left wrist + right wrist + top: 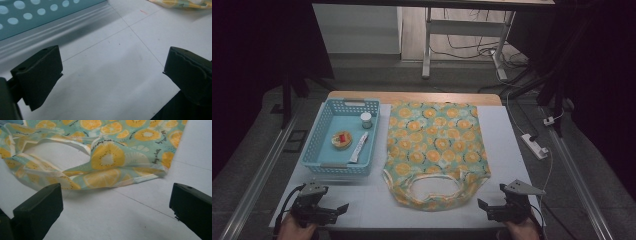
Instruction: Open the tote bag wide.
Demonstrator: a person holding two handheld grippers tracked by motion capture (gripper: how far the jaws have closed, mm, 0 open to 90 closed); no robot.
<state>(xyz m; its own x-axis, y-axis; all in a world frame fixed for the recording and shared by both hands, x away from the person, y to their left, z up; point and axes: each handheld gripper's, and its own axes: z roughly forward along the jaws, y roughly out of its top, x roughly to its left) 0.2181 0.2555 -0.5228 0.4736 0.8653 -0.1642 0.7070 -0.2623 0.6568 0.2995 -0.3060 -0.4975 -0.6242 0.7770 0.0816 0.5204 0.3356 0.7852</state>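
Right gripper [113,202] jaws spread, empty, fruit-print cloth bag [107,157] just ahead, left gripper [112,75] likewise released

A white surface [502,150] carries an orange-slice print shirt [434,150] spread flat, neckline toward the near edge. Just left of the shirt sits a blue perforated basket [314,145]. A wooden strip shows beyond the shirt.

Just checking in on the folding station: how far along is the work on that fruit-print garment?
Done: the garment lies spread flat beside the basket. In hand: nothing; the left claw and right claw are open at the near edge. Left: no fold shows yet.
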